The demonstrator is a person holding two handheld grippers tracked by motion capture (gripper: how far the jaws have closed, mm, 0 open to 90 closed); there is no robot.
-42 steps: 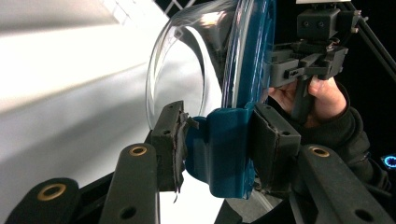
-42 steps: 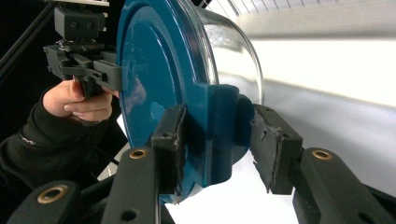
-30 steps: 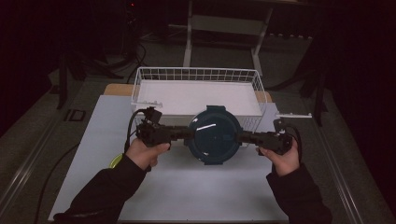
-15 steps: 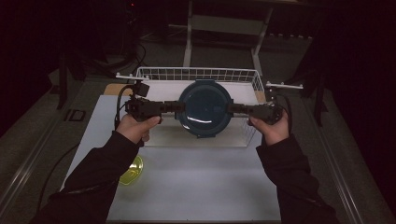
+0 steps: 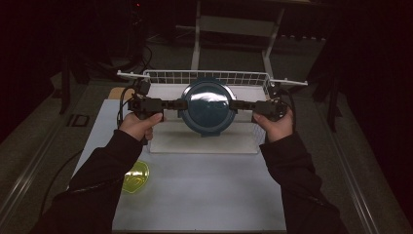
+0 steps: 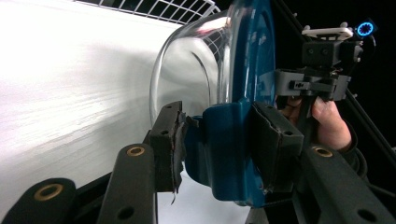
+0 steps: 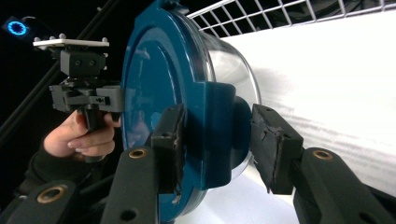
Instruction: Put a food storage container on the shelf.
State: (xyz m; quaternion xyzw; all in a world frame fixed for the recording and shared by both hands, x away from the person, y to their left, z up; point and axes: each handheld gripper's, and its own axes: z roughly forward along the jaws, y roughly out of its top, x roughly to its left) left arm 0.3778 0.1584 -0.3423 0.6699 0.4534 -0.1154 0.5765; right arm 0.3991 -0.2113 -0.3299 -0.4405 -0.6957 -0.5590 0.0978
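A round clear glass bowl with a dark blue lid [image 5: 206, 105] hangs in the air above the white wire basket [image 5: 160, 76], lid side toward the high camera. My left gripper [image 5: 178, 104] is shut on the blue latch tab at its left side, and my right gripper [image 5: 236, 104] grips the tab on the opposite side. In the left gripper view the pads [image 6: 170, 140] press the blue tab, under my left gripper [image 6: 219, 140], with the lid [image 6: 252, 60] beyond. In the right gripper view my right gripper [image 7: 217, 135] clamps the other tab of the lid [image 7: 154, 79].
The basket has a white floor [image 5: 204, 144] and a wire back wall, and stands at the far end of the pale table [image 5: 209, 195]. A small yellow-green object [image 5: 135, 177] lies on the table by the left sleeve. Dark floor and metal frames surround the table.
Both grippers have carried the lidded bowl away from the person and a little upward, from over the table's middle to above the basket. The left arm's move has uncovered the yellow-green object.
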